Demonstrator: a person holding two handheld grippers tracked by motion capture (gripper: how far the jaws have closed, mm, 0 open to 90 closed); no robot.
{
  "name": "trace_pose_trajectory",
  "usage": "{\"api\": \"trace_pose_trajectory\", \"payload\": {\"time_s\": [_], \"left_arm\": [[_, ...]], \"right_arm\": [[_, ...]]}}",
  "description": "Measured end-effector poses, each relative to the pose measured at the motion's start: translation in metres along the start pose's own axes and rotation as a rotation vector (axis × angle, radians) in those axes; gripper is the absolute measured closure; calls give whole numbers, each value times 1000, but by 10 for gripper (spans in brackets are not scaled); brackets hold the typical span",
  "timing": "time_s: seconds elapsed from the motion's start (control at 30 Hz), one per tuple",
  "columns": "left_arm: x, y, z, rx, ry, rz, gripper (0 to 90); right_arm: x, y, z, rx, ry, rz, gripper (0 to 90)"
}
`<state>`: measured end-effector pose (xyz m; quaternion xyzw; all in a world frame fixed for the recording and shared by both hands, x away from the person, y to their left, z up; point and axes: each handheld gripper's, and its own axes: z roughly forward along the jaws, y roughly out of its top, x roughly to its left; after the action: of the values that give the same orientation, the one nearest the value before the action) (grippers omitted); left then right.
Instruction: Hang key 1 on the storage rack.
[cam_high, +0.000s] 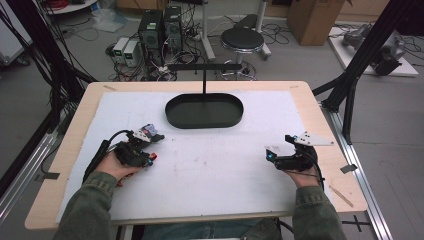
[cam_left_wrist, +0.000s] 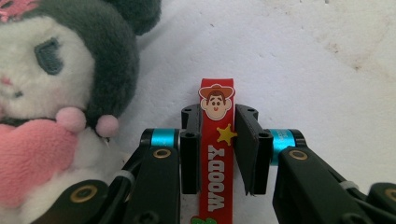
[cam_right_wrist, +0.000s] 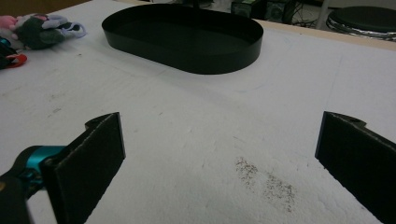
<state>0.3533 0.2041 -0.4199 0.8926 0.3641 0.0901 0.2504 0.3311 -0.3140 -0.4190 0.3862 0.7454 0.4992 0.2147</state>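
Note:
A red rubber strap printed "WOODY" with a cowboy face lies between the jaws of my left gripper, which is shut on it just above the white mat. A plush toy with a white face, dark hood and pink heart sits right beside that gripper. In the high view the left gripper is at the mat's left, with the plush toy just beyond it. My right gripper rests at the right, jaws wide apart and empty. A black oval tray stands at the far middle.
A black post with a crossbar rises from the tray's far side. The white mat covers most of the wooden table. The tray's wall shows ahead in the right gripper view. Computers, cables and a stool stand beyond the table.

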Motion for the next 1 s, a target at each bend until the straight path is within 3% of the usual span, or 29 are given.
{"api": "trace_pose_trajectory", "payload": {"time_s": [0.57, 0.7, 0.87, 1.0], "left_arm": [[-1, 9, -24, -86, -10, 14, 723], [-3, 21, -34, -114, -30, 50, 725], [1, 33, -49, -179, -97, 42, 727], [7, 41, -65, -252, -117, 26, 728]], "right_arm": [[-1, 0, 0, -5, 1, -1, 4], [-1, 0, 0, -5, 9, -3, 4], [-1, 0, 0, -7, 5, -3, 4], [-2, 1, 0, -14, 3, -3, 4]]}}
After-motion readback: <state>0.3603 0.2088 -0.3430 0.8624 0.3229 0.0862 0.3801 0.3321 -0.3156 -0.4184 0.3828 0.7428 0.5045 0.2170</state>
